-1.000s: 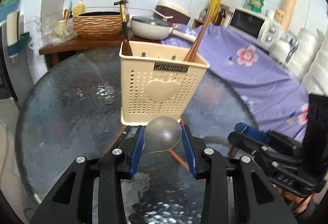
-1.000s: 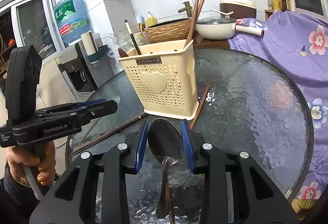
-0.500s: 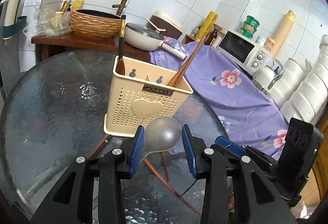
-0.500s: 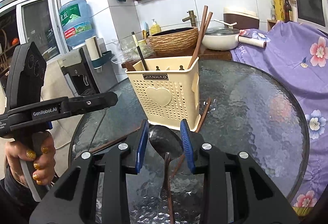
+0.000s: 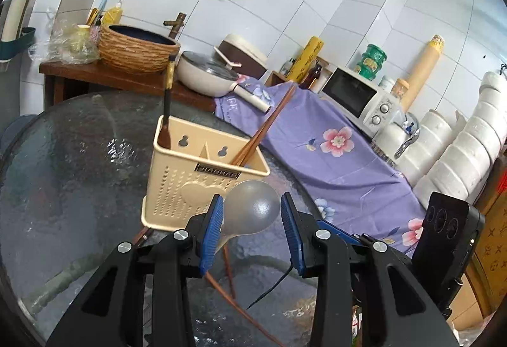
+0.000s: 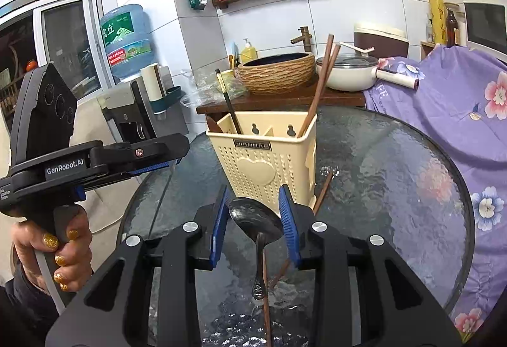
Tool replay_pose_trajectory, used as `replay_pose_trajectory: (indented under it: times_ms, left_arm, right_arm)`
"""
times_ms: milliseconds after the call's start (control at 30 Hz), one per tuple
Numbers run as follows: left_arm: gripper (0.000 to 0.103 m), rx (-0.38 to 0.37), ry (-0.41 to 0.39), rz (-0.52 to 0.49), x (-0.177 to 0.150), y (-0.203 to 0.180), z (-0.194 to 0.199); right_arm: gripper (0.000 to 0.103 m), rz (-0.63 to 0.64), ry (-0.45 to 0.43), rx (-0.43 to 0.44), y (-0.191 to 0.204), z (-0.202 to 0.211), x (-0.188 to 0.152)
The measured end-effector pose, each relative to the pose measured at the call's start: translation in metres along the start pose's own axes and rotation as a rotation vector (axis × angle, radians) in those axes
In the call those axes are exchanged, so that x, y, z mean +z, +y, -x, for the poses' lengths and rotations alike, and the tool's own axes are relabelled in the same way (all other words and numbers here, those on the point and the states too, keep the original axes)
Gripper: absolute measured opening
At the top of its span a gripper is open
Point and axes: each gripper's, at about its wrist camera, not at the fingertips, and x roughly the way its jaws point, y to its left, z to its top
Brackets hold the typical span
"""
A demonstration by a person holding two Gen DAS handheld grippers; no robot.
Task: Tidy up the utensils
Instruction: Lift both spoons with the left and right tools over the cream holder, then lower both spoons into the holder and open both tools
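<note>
A beige perforated utensil holder (image 5: 202,185) (image 6: 263,166) stands on the round glass table (image 5: 73,163). A pair of brown chopsticks (image 5: 263,131) leans in its right compartment, and a dark-handled utensil (image 5: 166,112) stands in its left one. My left gripper (image 5: 250,220) is shut on the bowl of a grey metal spoon (image 5: 253,207), held in the air just in front of the holder. My right gripper (image 6: 255,220) is shut on the bowl of a dark metal spoon (image 6: 253,217), whose handle hangs down toward the table. Loose chopsticks (image 5: 228,286) (image 6: 323,191) lie on the glass by the holder's base.
A hand (image 6: 57,252) holds the left gripper at the left of the right wrist view. Behind the table a wooden counter (image 5: 95,74) carries a woven basin (image 5: 136,52) and a white pan (image 5: 206,74). A purple flowered cloth (image 5: 332,150) and a microwave (image 5: 358,96) are on the right.
Both grippers have risen with their spoons, so the holder now sits lower in both views. The left gripper has also rolled, tilting its view.
</note>
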Motion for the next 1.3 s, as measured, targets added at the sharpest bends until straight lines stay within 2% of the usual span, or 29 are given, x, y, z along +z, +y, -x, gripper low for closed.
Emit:
replay_pose_trajectory:
  times_ms: [167, 300, 433, 633, 700, 800, 900, 1067, 1167, 1267, 1300]
  left_arm:
    - [0.037, -0.047, -0.033, 0.015, 0.018, -0.006, 0.006]
    - [0.037, -0.111, -0.084, 0.035, 0.048, -0.008, 0.011]
    - [0.037, -0.143, -0.122, 0.053, 0.077, -0.011, 0.007]
    - [0.037, -0.244, -0.154, 0.087, 0.121, -0.012, -0.005]
    - [0.037, -0.299, -0.168, 0.134, 0.133, -0.008, -0.013]
    - [0.037, -0.344, -0.17, 0.174, 0.141, -0.001, -0.027]
    - [0.037, -0.383, -0.185, 0.207, 0.142, 0.01, -0.042]
    - [0.037, -0.372, -0.179, 0.263, 0.125, 0.037, -0.064]
    - [0.034, -0.384, -0.218, 0.261, 0.116, 0.047, -0.065]
    - [0.03, -0.346, -0.219, 0.229, 0.107, 0.05, -0.068]
    - [0.029, -0.345, -0.254, 0.219, 0.105, 0.052, -0.063]
  right_arm:
    - [0.032, 0.002, -0.011, 0.027, 0.003, 0.002, 0.024]
    - [0.032, 0.013, -0.036, 0.028, 0.005, 0.004, 0.054]
    - [0.032, 0.013, -0.065, 0.031, 0.006, 0.003, 0.089]
    - [0.032, 0.004, -0.117, 0.014, 0.003, -0.001, 0.135]
    - [0.032, 0.011, -0.135, -0.002, 0.002, -0.004, 0.147]
    - [0.032, 0.013, -0.145, -0.019, 0.0, -0.014, 0.159]
    - [0.032, 0.038, -0.161, -0.057, 0.0, -0.024, 0.163]
    - [0.032, 0.041, -0.137, -0.079, -0.009, -0.055, 0.148]
    - [0.032, 0.043, -0.121, -0.085, -0.012, -0.068, 0.135]
    - [0.032, 0.048, -0.113, -0.101, -0.015, -0.077, 0.124]
    - [0.032, 0.05, -0.108, -0.101, -0.015, -0.08, 0.121]
